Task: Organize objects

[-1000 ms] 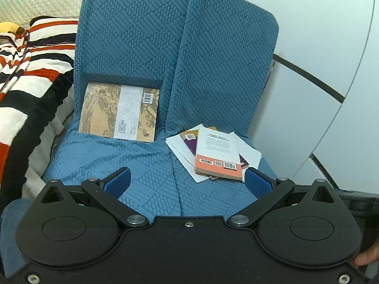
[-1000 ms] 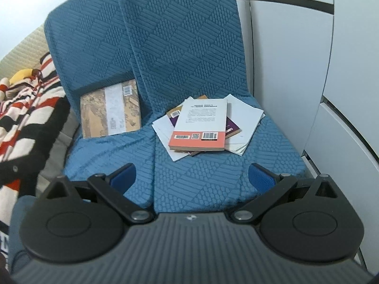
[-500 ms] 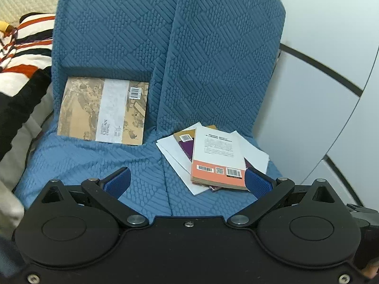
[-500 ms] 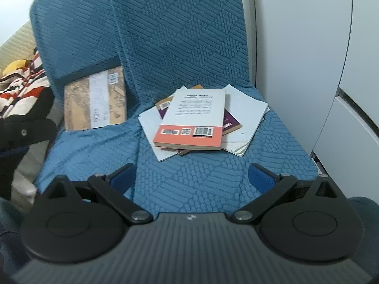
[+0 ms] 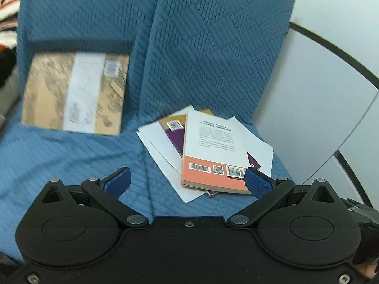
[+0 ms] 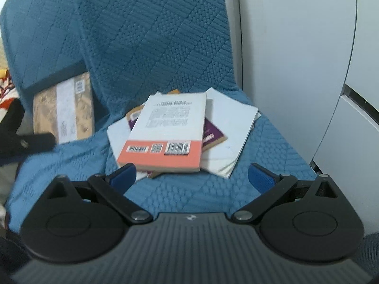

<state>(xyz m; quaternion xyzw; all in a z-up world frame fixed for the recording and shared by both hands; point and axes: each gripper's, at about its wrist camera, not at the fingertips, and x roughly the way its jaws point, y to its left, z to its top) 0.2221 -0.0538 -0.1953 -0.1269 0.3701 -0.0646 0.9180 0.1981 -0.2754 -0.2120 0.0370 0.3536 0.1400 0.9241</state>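
A loose pile of books lies on the right blue seat cushion. On top is a white book with an orange band (image 5: 213,151) (image 6: 168,127), over a purple book (image 5: 174,133) (image 6: 213,132) and white booklets (image 5: 158,142) (image 6: 229,127). A tan book with a white strip (image 5: 75,93) (image 6: 64,108) leans against the left seat back. My left gripper (image 5: 187,181) is open, just short of the pile's near edge. My right gripper (image 6: 191,177) is open too, straddling the near edge of the pile without touching it.
Two blue quilted seat backs (image 5: 213,47) (image 6: 154,35) rise behind the books. White panels (image 5: 319,94) (image 6: 296,59) stand close on the right. A striped blanket (image 5: 7,7) lies at the far left. The other gripper's dark body (image 6: 21,142) shows at the left edge.
Both grippers have moved forward and closer to the pile of books, which now looks larger. The views have swung right, with the striped blanket mostly out of frame. Both grippers stay open.
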